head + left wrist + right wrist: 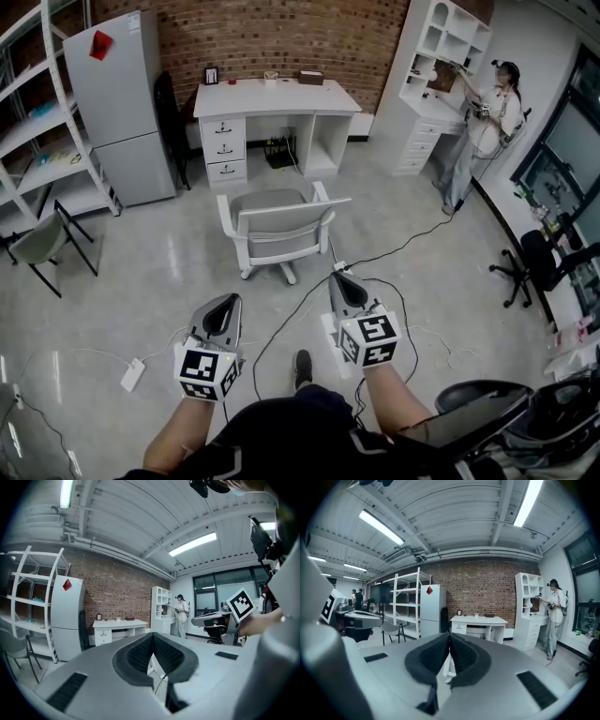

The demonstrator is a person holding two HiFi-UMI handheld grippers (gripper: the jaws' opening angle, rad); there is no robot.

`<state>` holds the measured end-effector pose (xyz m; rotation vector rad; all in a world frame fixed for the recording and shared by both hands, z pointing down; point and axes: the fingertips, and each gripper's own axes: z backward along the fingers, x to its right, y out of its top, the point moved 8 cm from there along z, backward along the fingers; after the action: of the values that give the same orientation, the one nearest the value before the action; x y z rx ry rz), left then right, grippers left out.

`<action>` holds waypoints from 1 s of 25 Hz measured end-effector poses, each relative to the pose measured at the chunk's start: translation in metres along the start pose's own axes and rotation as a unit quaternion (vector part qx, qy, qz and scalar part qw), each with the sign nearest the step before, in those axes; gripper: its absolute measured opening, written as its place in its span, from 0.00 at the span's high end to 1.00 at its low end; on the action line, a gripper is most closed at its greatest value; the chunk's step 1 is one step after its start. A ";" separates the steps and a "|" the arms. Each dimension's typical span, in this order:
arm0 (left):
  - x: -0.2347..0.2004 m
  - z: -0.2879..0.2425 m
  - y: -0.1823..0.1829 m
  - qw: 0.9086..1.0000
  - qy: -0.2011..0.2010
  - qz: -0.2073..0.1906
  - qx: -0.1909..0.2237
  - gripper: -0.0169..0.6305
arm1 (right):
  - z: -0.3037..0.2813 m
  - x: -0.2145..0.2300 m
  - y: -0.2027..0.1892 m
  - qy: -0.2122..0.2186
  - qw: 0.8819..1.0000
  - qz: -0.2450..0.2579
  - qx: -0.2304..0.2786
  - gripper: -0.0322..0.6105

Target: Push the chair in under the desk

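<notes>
The chair (281, 225), white-framed with a grey seat, stands on the floor a short way out from the white desk (277, 98), its back turned toward me. Both grippers hang in the air well short of the chair and touch nothing. My left gripper (223, 302) is shut and empty, lower left of the chair. To the chair's lower right, my right gripper (339, 277) is also shut and empty. In the left gripper view the shut left gripper (152, 638) points toward the desk (119, 625). The right gripper view has the right gripper (450, 637) aimed at the desk (478, 620).
A grey fridge (117, 103) and white shelving (37, 122) stand at the left, with a folding chair (42, 239) in front. A person (483, 122) stands at a white cabinet (441, 75). Cables (394, 248) and a power strip (133, 375) lie on the floor. A black office chair (534, 267) is at the right.
</notes>
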<state>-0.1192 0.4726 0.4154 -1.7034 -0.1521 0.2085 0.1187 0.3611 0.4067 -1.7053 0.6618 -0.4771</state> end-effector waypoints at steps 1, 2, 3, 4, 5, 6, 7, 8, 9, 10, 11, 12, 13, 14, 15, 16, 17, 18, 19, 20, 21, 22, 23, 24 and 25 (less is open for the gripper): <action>-0.001 -0.008 0.003 1.000 0.001 -0.003 -0.001 0.96 | -0.007 0.007 0.002 0.002 1.000 -0.001 0.000 0.94; -0.002 -0.016 0.005 1.000 0.002 -0.004 -0.001 0.96 | -0.013 0.014 0.005 0.003 1.000 -0.002 0.001 0.94; -0.004 -0.025 0.007 1.000 0.003 -0.005 -0.003 0.96 | -0.020 0.021 0.007 0.005 1.000 -0.003 0.002 0.94; -0.006 -0.035 0.008 1.000 0.005 -0.004 -0.005 0.96 | -0.028 0.027 0.009 0.007 1.000 -0.003 0.003 0.94; -0.008 -0.044 0.009 1.000 0.006 -0.004 -0.007 0.96 | -0.035 0.034 0.011 0.010 1.000 -0.002 0.003 0.94; -0.009 -0.054 0.009 1.000 0.006 -0.003 -0.009 0.96 | -0.042 0.041 0.011 0.012 1.000 0.000 0.002 0.94; -0.009 -0.063 0.010 1.000 0.006 -0.003 -0.011 0.96 | -0.049 0.048 0.012 0.013 1.000 0.002 0.001 0.94; -0.010 -0.071 0.011 1.000 0.005 -0.005 -0.012 0.96 | -0.055 0.055 0.012 0.013 1.000 0.002 0.001 0.94; -0.010 -0.079 0.012 1.000 0.004 -0.007 -0.013 0.96 | -0.062 0.063 0.013 0.013 1.000 0.001 0.001 0.94; -0.011 -0.087 0.013 1.000 0.004 -0.010 -0.015 0.96 | -0.069 0.070 0.013 0.014 1.000 -0.001 0.002 0.94; -0.013 -0.096 0.013 1.000 0.006 -0.011 -0.018 0.96 | -0.076 0.076 0.014 0.016 1.000 -0.003 0.001 0.94; -0.015 -0.104 0.014 1.000 0.010 -0.012 -0.021 0.96 | -0.083 0.082 0.015 0.020 1.000 -0.004 0.000 0.94; -0.016 -0.112 0.015 1.000 0.013 -0.012 -0.024 0.96 | -0.089 0.088 0.015 0.023 1.000 -0.005 -0.002 0.94; -0.016 -0.120 0.015 0.999 0.015 -0.012 -0.026 0.96 | -0.094 0.095 0.015 0.025 1.000 -0.005 -0.002 0.94; -0.015 -0.128 0.016 0.999 0.016 -0.013 -0.027 0.96 | -0.100 0.101 0.014 0.027 1.000 -0.004 -0.003 0.94; -0.015 -0.136 0.017 0.999 0.017 -0.016 -0.029 0.96 | -0.106 0.108 0.014 0.029 1.000 -0.004 -0.003 0.94; -0.015 -0.144 0.017 0.999 0.018 -0.018 -0.032 0.96 | -0.112 0.115 0.014 0.031 0.999 -0.003 -0.004 0.94; -0.016 -0.153 0.018 0.999 0.020 -0.021 -0.035 0.96 | -0.119 0.121 0.014 0.034 0.999 -0.002 -0.006 0.94; -0.016 -0.162 0.018 0.999 0.022 -0.022 -0.039 0.96 | -0.125 0.128 0.014 0.037 0.999 0.000 -0.008 0.94; -0.017 -0.170 0.017 0.998 0.025 -0.023 -0.044 0.96 | -0.131 0.134 0.013 0.041 0.999 0.002 -0.010 0.94; -0.017 -0.178 0.016 0.998 0.027 -0.023 -0.048 0.96 | -0.136 0.140 0.013 0.044 0.999 0.004 -0.012 0.94; -0.017 -0.186 0.015 0.998 0.030 -0.024 -0.051 0.96 | -0.141 0.147 0.012 0.047 0.999 0.007 -0.013 0.94; -0.017 -0.195 0.015 0.998 0.032 -0.023 -0.054 0.96 | -0.147 0.153 0.011 0.050 0.999 0.010 -0.014 0.93; -0.017 -0.203 0.015 0.998 0.034 -0.022 -0.056 0.96 | -0.151 0.160 0.010 0.053 0.998 0.012 -0.015 0.93; -0.015 -0.210 0.015 0.998 0.036 -0.020 -0.057 0.96 | -0.155 0.166 0.008 0.057 0.998 0.012 -0.017 0.93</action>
<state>-0.0872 0.2643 0.4301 -1.8169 -0.1476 0.1102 0.1448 0.1362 0.4289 -1.7090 0.7758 -0.5506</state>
